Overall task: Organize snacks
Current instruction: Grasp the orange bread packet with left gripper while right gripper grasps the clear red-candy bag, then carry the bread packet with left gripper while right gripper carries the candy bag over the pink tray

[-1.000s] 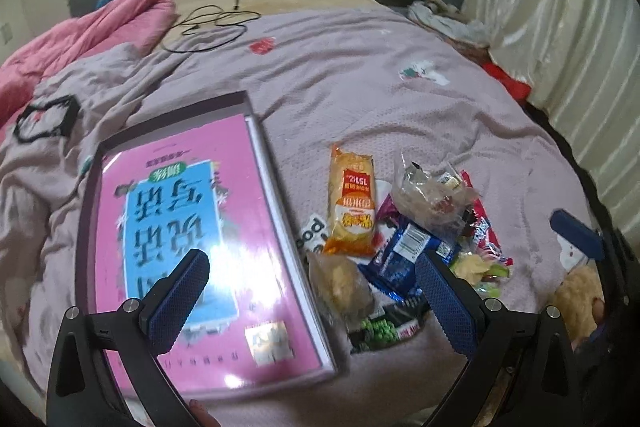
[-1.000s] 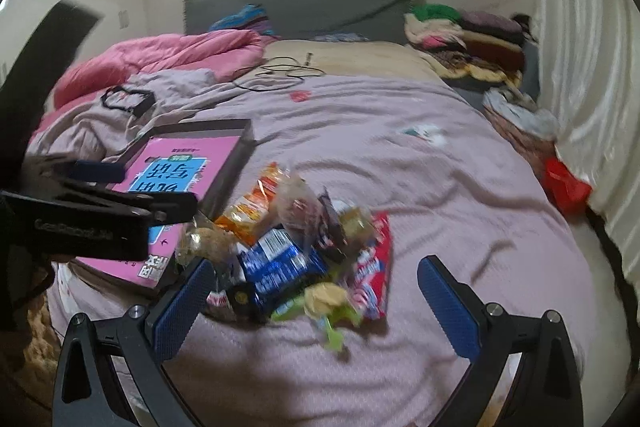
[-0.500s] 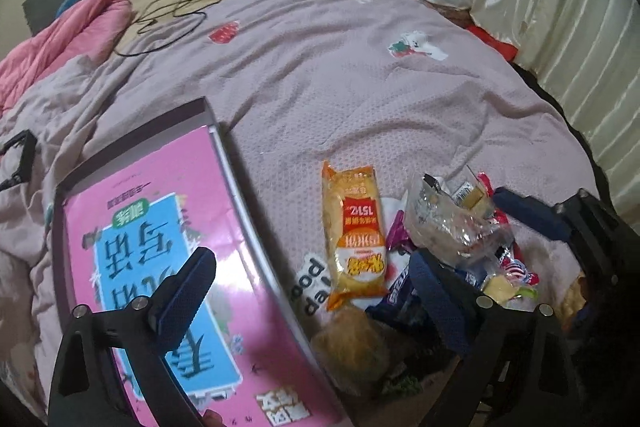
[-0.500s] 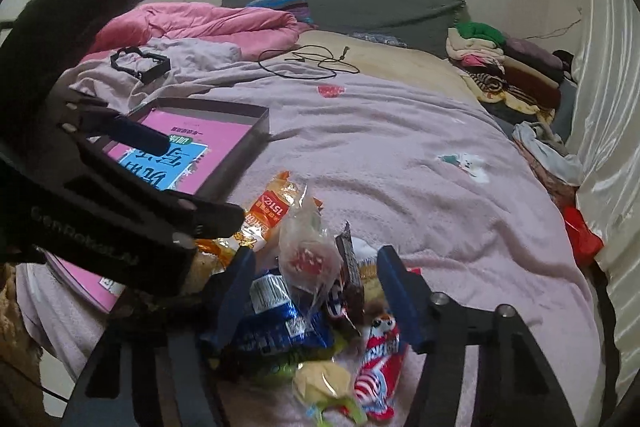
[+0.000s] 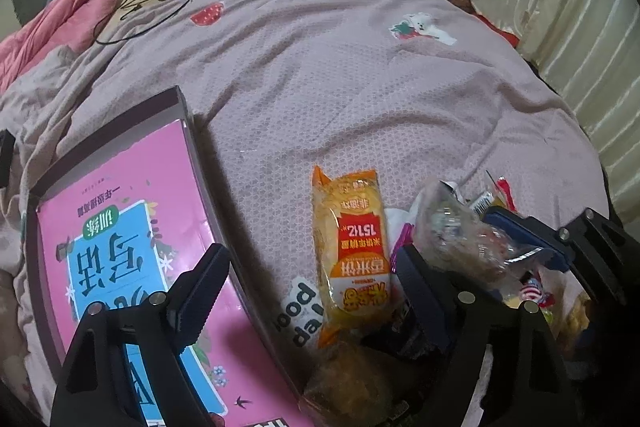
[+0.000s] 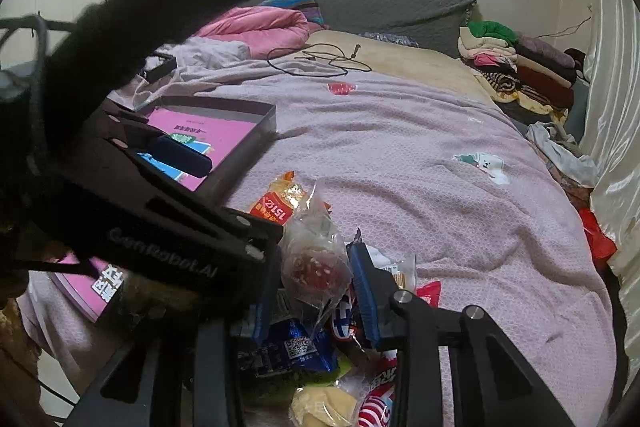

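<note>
- My right gripper [image 6: 316,291] sits low in the snack pile [image 6: 312,327] at the near edge of the bed [image 6: 420,155]. Its jaws have just been closing, and the blue pads now press both sides of a clear plastic bag [image 6: 314,259] with something red inside.
- From the left wrist view the same clear plastic bag [image 5: 460,239] stands upright at the right of the pile, with the right gripper's blue finger behind it.
- My left gripper [image 5: 304,287] hangs above the pile, jaws apart though they have just been narrowing. Its pads touch nothing.
- Between those jaws lies an orange snack packet [image 5: 352,255], flat on the bedspread, long axis running near to far. A brown-filled bag [image 5: 348,383] lies just near of it.
- The left finger hangs over a dark shallow box [image 5: 188,131] holding a pink book [image 5: 120,247], just left of the snacks.
- A blue wrapper [image 6: 288,351] and a pale yellow wrapped piece [image 6: 320,407] lie nearest in the right view.
</note>
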